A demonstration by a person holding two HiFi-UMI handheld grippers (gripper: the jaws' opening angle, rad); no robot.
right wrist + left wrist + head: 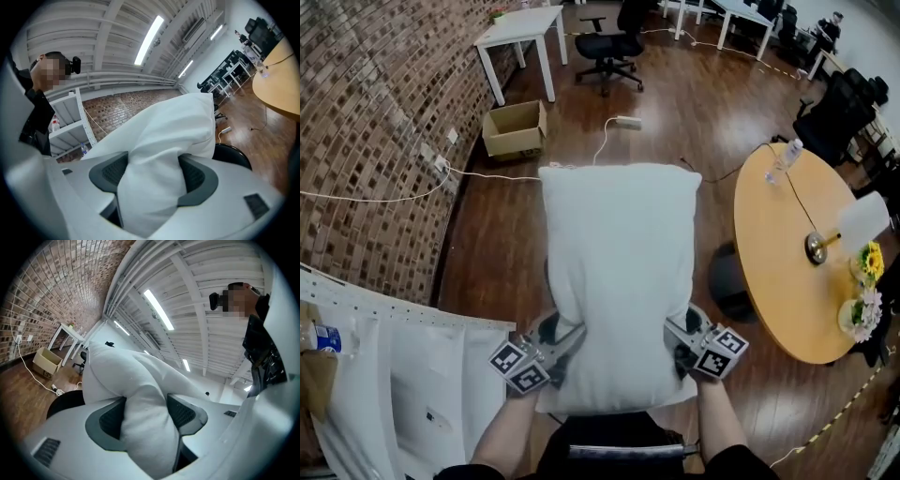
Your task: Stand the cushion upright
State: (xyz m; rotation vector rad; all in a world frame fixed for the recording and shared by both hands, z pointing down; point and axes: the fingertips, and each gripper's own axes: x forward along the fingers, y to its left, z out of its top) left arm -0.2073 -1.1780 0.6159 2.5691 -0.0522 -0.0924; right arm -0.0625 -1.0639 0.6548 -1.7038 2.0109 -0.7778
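Over floor (675, 122), claws (145, 414) (152, 176) tight on cushion (619, 272)

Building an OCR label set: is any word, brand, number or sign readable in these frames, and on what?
No text can be read in any view.
Marker cubes: black-and-white square patterns only, no letters or digits.
Shelf bottle: blue label, too small and blurred to read.
Table bottle: too small to read.
Cardboard box: no print visible.
Cushion: plain white, no tag showing.
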